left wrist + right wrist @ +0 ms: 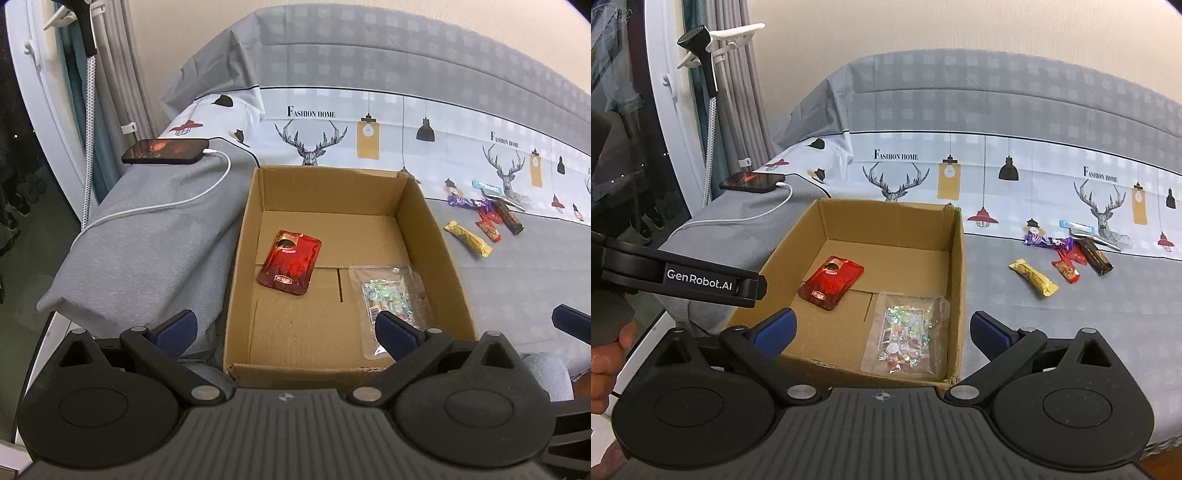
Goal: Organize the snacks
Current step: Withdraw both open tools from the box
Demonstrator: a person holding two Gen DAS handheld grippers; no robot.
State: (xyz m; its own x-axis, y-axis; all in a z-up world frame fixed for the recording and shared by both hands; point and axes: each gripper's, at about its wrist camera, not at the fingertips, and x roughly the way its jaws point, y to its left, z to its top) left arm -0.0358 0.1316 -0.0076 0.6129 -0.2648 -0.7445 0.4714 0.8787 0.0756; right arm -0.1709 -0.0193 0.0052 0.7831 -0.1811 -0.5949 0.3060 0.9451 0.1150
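Both claws hover over the near end of an open cardboard box (332,229) that sits on a bed (517,280) with a grey cover.

Left claw (284,325): jaws spread wide, nothing between the blue pads (177,326). It is tilted down, looking into the box from the near edge. The left pad lies over the grey bedding outside the box's left wall; the right pad overlaps the clear bag in view, but contact cannot be judged. In the right wrist view the left tool's black arm reaches in from the left edge, with part of a hand (605,354) below it at the frame edge.

Right claw (882,328): jaws wide open, holding nothing. Angled down, with the left pad (775,328) over the box's near-left corner and the right pad outside the box's right wall, above the bed cover.

Box contents: a red foil packet (831,282) flat on the floor toward the left-middle; a clear bag of wrapped candies (905,332) flat in the near-right corner. The two are apart.

Snacks outside the box, on the bed to its right: a yellow bar (1034,277) nearest, lying alone; beyond it a cluster of a red wrapper (1067,264), a dark brown bar (1095,256), a purple wrapper (1047,240), a light blue packet (1076,225) and a silvery wrapper (1104,240), overlapping or touching.

A phone (164,151) on a white charging cable (184,201) lies on the bedding left of the box.
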